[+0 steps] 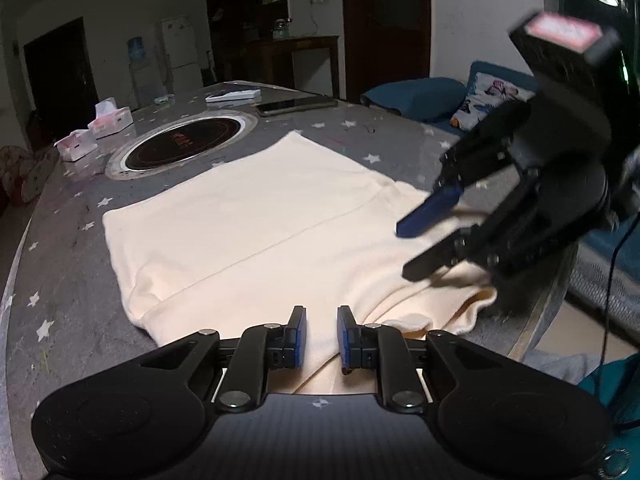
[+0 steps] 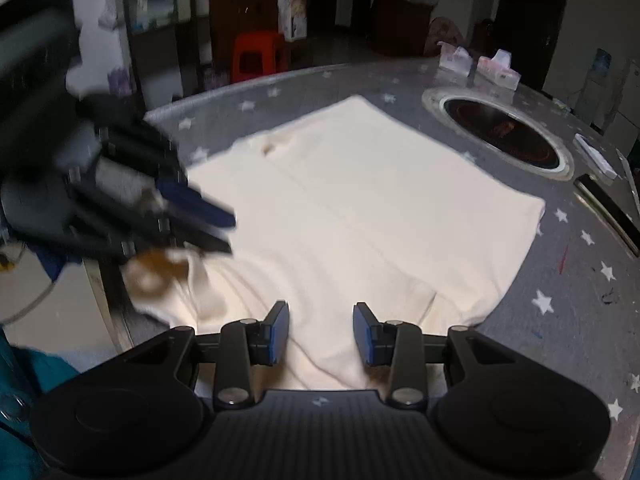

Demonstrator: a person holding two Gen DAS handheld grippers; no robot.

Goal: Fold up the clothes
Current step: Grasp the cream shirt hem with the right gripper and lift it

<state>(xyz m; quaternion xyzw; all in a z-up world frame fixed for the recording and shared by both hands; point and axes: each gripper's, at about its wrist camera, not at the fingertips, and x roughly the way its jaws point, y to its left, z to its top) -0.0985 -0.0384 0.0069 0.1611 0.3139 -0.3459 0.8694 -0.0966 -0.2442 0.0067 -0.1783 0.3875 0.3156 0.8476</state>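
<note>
A cream garment (image 1: 256, 216) lies spread on the grey star-patterned table (image 1: 72, 216), folded into a rough rectangle, with a rumpled end near the table's edge. It also shows in the right wrist view (image 2: 360, 208). My left gripper (image 1: 322, 320) is open and empty just above the garment's near edge; in the right wrist view it appears blurred at the left (image 2: 224, 232). My right gripper (image 2: 320, 322) is open and empty above the rumpled end; in the left wrist view it hovers at the right (image 1: 408, 248).
A round black induction hob (image 1: 184, 142) is set into the table beyond the garment. Tissue boxes (image 1: 110, 118), a phone (image 1: 296, 106) and a white remote (image 1: 234, 96) lie at the far side. A blue sofa (image 1: 424, 96) stands off the table's right edge.
</note>
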